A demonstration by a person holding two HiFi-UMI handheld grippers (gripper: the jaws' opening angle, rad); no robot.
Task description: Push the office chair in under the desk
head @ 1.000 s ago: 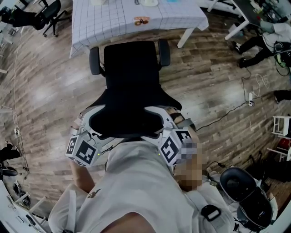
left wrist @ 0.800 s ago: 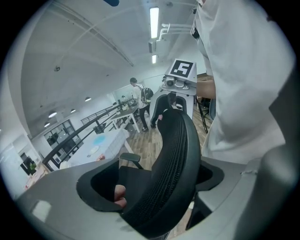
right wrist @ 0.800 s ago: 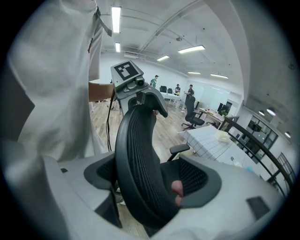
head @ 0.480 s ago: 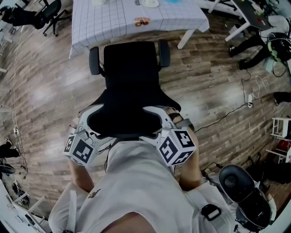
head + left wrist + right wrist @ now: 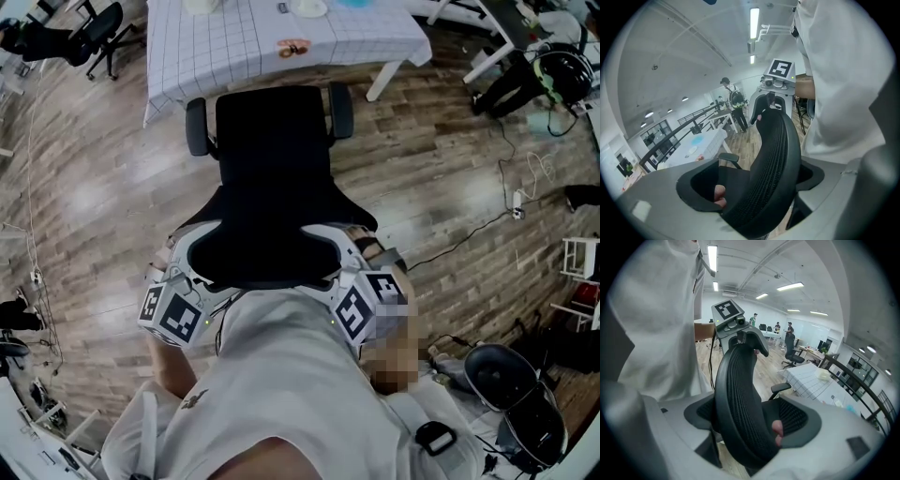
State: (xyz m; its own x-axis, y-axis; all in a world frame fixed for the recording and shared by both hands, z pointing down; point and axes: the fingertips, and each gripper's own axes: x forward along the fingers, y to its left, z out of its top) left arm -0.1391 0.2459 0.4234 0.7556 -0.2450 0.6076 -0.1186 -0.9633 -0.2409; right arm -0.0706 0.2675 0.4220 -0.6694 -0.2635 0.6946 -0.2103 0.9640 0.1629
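Note:
A black mesh office chair stands facing a desk with a white checked cloth; the seat front and both armrests are at the desk's near edge. The curved backrest is closest to me. My left gripper clamps the backrest's left edge and my right gripper clamps its right edge. In the left gripper view the backrest fills the gap between the jaws of the left gripper. The right gripper view shows the same backrest held by the right gripper.
Wood-plank floor surrounds the chair. Another black chair stands at the far left. Cables and a power strip lie on the floor at the right. White table legs are at the top right, a dark rounded chair at the bottom right.

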